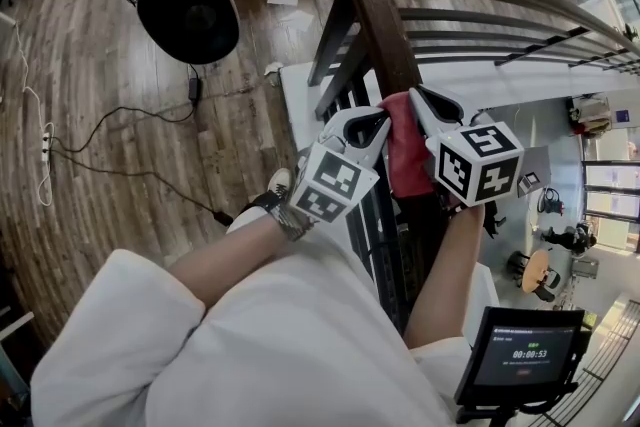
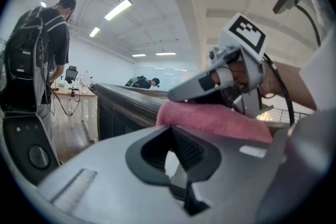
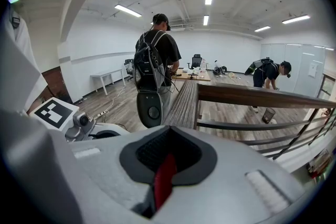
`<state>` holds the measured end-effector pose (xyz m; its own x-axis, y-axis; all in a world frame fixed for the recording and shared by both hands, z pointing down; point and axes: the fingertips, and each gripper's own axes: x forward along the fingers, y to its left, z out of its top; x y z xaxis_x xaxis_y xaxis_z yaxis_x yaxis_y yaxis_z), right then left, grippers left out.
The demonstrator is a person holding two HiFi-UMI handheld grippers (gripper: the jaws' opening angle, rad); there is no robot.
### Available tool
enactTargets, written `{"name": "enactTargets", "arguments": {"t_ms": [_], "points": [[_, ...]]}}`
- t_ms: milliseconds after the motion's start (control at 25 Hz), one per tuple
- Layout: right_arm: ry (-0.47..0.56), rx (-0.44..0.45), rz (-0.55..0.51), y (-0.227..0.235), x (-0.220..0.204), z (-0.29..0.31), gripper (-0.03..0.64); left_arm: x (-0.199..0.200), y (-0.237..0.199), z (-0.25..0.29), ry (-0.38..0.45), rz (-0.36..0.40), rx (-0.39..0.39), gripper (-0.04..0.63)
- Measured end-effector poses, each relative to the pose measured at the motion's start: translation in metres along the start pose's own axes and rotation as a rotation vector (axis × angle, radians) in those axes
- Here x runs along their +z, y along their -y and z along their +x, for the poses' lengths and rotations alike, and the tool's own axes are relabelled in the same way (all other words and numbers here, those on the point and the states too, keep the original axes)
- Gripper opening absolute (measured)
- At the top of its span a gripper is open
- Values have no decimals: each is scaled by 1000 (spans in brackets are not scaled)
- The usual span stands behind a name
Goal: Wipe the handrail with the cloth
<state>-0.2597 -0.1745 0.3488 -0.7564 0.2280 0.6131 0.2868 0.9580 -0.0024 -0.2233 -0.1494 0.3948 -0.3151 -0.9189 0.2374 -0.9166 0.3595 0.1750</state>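
Two grippers are seen in the head view, brought together at the near end of a dark brown wooden handrail (image 1: 385,15). The left gripper (image 1: 372,121) is held at the rail's left side and the right gripper (image 1: 422,99) at its right. A red-pink towelling cloth (image 1: 405,155) is draped over the rail between them and is touched by both. A black tablet screen (image 1: 525,350) is seen at the lower right, and a white power strip (image 1: 45,150) is laid on the wooden plank floor (image 1: 100,215).

In the left gripper view, the left jaws are shown closed together, and no cloth is seen between them. The cloth is laid on the rail just beyond their tips, and the right gripper is seen resting on top of it. A person with a black backpack (image 2: 42,50) is seen standing at the left.

In the right gripper view, the right jaws are closed on a fold of the cloth, which shows as a red strip pinched between them. The handrail is seen running away ahead, and a second person bent forward (image 3: 270,72) is seen beyond it.
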Motion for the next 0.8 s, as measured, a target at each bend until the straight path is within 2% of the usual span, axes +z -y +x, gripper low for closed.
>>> {"name": "enactTargets", "arguments": {"t_ms": [800], "points": [[5, -7, 5, 2, 10, 2, 4, 7, -7, 0, 18, -12, -21, 5]]}}
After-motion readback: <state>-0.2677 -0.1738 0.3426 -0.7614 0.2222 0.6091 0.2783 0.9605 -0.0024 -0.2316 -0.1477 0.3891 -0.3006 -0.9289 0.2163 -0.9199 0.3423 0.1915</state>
